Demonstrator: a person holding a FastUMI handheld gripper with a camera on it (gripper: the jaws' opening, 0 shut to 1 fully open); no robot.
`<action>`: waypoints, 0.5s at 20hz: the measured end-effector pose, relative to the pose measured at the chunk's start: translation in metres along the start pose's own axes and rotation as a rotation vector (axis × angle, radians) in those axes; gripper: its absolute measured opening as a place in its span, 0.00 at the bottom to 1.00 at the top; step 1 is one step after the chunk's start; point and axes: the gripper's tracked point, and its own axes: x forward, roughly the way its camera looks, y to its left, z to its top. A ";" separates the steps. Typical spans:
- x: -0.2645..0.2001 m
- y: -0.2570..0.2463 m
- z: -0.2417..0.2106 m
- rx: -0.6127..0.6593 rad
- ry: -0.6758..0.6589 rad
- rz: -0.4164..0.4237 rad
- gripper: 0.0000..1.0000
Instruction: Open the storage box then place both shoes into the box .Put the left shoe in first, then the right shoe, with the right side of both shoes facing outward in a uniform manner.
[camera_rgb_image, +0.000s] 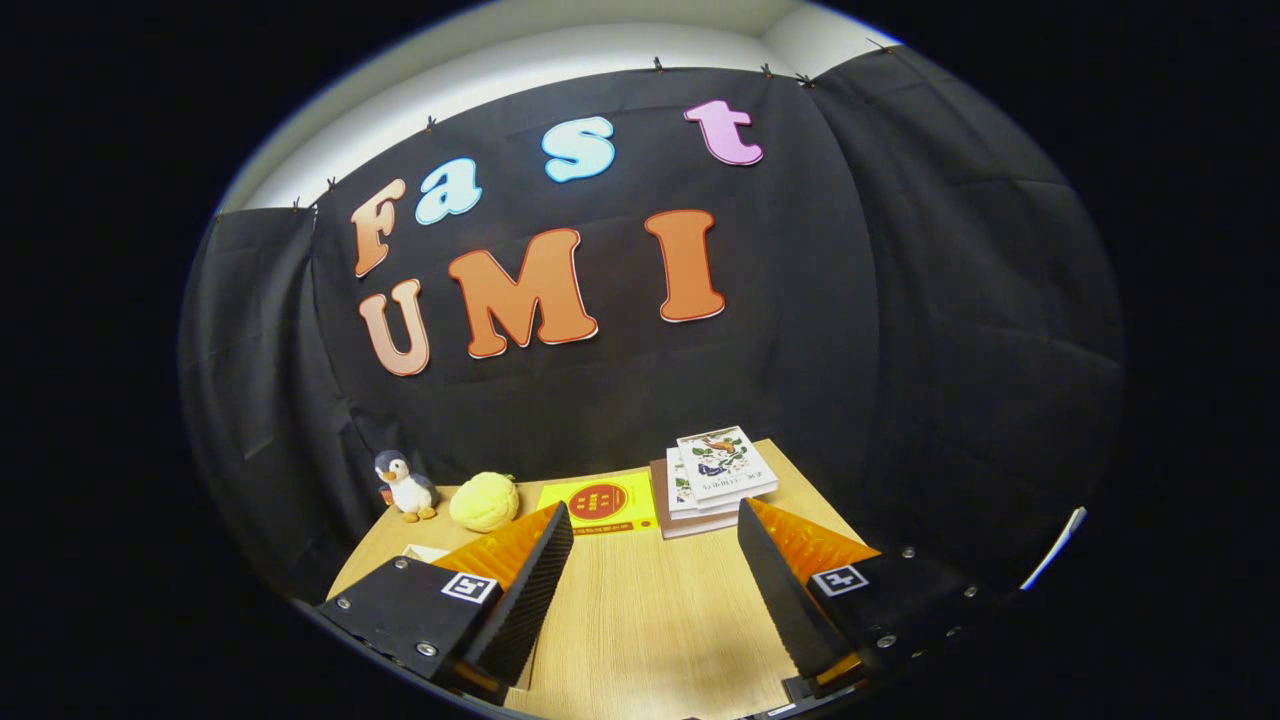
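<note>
Wooden table (650, 620) runs ahead to the black cloth wall. Gripper (655, 520) spread wide, nothing between its fingers, bare tabletop under them. Beyond the fingers: stack of books (715, 480), flat yellow booklet (600, 503), yellow plush ball (484, 501), penguin toy (404, 485)

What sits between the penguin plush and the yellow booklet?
A round yellow plush ball, seen in the gripper view, beyond the open tool, on the wooden table.

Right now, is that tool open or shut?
Open. The tool has its two fingers spread wide apart, bare wooden table between them, gripping nothing; a stack of books lies beyond.
</note>
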 end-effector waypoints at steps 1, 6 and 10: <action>0.002 0.000 -0.001 -0.003 0.001 -0.001 0.98; 0.004 0.000 -0.004 -0.013 0.000 -0.001 0.98; 0.007 -0.007 -0.004 -0.005 0.002 -0.009 0.98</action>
